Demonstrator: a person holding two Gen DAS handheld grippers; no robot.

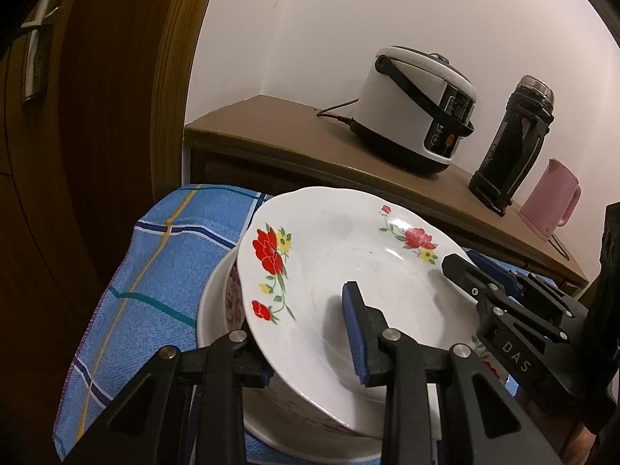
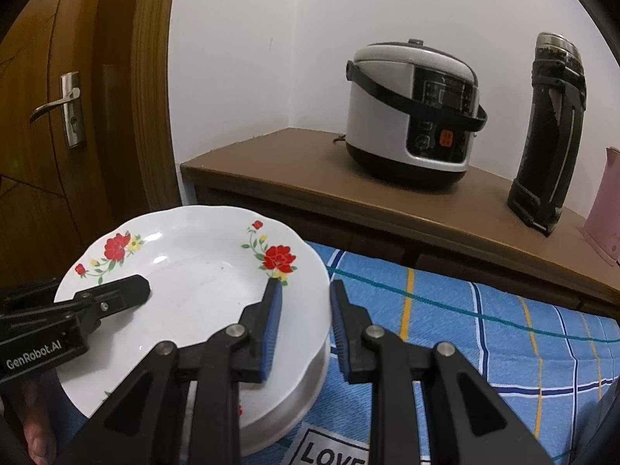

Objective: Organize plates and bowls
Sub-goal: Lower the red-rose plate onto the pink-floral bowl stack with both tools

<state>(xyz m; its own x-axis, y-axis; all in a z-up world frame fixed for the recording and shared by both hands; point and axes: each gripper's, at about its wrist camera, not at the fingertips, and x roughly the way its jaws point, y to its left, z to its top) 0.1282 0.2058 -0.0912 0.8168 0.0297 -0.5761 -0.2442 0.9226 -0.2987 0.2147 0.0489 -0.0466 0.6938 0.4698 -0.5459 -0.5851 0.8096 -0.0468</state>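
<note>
Looks like a home, in a corner used for cooking and eating. Shown by the household appliances: a white rice cooker [image 2: 414, 116] with a black carry handle and its cord, a dark worn thermos flask [image 2: 550, 135] and a pink electric kettle [image 1: 550, 197], all standing on a low brown wooden cabinet [image 2: 310, 178] against plain white walls [image 2: 232, 58]. Shown too by the varnished wooden door [image 2: 50, 155] with a metal lever handle [image 2: 66, 108] just left of the cabinet, by the blue checked cloth [image 2: 484, 329] spread as a table cover, and by the white flowered plate [image 2: 193, 271] resting on other white crockery [image 2: 306, 379].
</note>
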